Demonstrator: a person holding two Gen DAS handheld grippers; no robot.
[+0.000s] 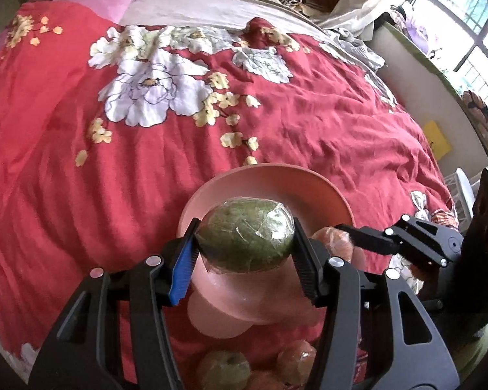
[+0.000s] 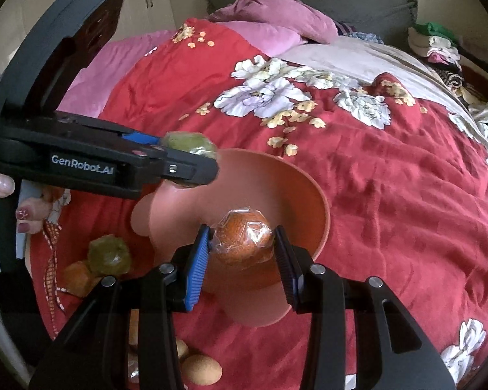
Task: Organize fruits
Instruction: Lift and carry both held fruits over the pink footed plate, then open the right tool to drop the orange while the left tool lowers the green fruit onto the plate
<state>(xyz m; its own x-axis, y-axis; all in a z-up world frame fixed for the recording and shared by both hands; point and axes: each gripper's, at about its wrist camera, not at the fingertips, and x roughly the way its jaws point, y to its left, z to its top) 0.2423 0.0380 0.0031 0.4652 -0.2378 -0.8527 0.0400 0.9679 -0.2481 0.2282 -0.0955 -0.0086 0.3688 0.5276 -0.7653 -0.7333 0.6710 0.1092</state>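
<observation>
My left gripper (image 1: 245,239) is shut on a green fruit (image 1: 245,232) wrapped in clear film, held over the pink bowl (image 1: 270,178) on the red bedspread. In the right wrist view the same green fruit (image 2: 190,143) shows at the tip of the left gripper (image 2: 192,162), above the pink bowl's (image 2: 309,188) left rim. My right gripper (image 2: 242,243) is shut on a film-wrapped orange fruit (image 2: 244,239) above the bowl's inside. The orange fruit (image 1: 333,242) and the right gripper's finger (image 1: 367,237) show at the right in the left wrist view.
Loose fruits lie on the bedspread (image 2: 390,195) near the bowl: a green one (image 2: 109,255), orange ones (image 2: 78,278) and pale round ones (image 2: 201,369). More wrapped fruits (image 1: 224,369) lie below the left gripper. A person's fingers (image 2: 32,214) hold the left gripper. Pillows and folded clothes sit at the bed's far end.
</observation>
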